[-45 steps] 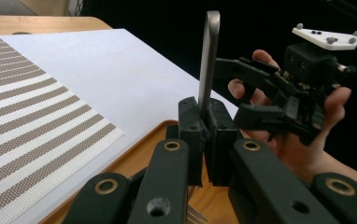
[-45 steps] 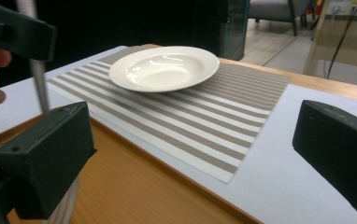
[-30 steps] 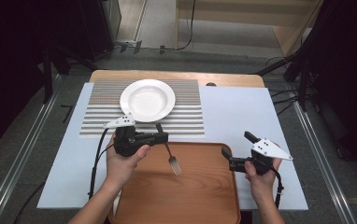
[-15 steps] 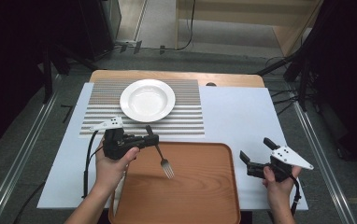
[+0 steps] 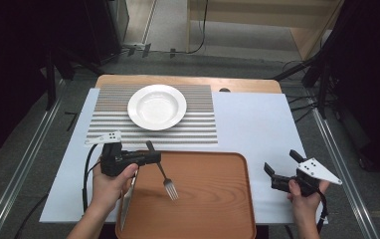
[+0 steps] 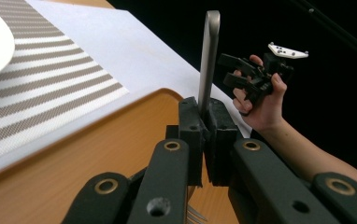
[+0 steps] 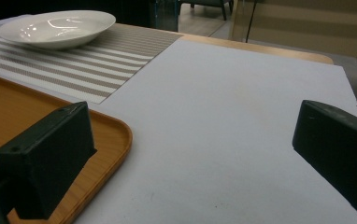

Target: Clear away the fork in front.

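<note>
Left gripper [image 5: 154,158]: jaws pinching the fork [image 5: 164,175] by its handle, nearly closed on it; fork hanging tilted above the wooden tray [image 5: 213,199], tines down over the tray's left part. Right gripper [image 5: 279,170]: jaws standing wide, holding nothing, hovering over the white mat [image 5: 252,124] just right of the tray. Surface carrying a striped placemat [image 5: 198,127] with a white plate [image 5: 157,106] on it; knife [image 5: 127,201] lying along the tray's left edge. Dark room, grey floor, wooden furniture behind. Left gripper view showing the fork handle [image 6: 209,56] rising between the pads; right gripper view showing the tray corner [image 7: 116,133] beside the jaws.
</note>
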The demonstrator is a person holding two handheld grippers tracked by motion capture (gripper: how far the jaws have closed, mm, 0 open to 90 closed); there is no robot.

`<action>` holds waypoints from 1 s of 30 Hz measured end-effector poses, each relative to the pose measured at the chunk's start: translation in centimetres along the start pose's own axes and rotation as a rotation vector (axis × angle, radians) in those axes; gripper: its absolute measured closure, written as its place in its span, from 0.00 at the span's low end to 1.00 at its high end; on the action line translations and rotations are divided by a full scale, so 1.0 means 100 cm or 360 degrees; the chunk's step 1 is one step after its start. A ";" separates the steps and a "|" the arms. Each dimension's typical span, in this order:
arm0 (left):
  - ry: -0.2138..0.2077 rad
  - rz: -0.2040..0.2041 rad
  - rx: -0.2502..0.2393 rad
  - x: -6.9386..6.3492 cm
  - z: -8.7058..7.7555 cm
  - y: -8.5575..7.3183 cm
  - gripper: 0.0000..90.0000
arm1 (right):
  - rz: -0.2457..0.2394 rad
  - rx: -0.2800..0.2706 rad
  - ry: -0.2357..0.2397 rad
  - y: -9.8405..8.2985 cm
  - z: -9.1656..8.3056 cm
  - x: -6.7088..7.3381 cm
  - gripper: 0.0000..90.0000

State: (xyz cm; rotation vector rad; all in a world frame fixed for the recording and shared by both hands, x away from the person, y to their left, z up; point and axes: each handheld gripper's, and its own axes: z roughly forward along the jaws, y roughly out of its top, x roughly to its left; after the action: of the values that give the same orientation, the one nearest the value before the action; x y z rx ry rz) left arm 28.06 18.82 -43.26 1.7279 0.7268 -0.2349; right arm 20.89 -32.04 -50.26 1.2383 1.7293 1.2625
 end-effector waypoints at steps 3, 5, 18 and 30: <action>-0.0004 -0.0010 0.0009 0.001 -0.002 -0.002 0.96 | -0.0001 -0.0007 -0.0005 -0.001 0.000 -0.001 0.00; -0.0007 -0.0021 0.0022 0.002 -0.004 -0.004 0.96 | 0.0006 -0.0007 -0.0005 -0.002 0.000 -0.002 0.00; -0.0022 -0.0121 0.0157 0.016 -0.002 -0.020 0.96 | 0.0018 0.0000 -0.0017 -0.009 0.001 -0.008 0.00; 0.0216 -0.0126 0.0236 0.030 0.008 -0.030 0.92 | 0.0050 -0.0007 -0.0019 -0.012 0.000 -0.014 0.00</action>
State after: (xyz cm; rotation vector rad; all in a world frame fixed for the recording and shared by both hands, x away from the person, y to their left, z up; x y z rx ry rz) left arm 28.86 19.45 -47.42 1.8710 0.8975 -0.2322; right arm 21.03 -33.50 -51.41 1.2727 1.7039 1.2737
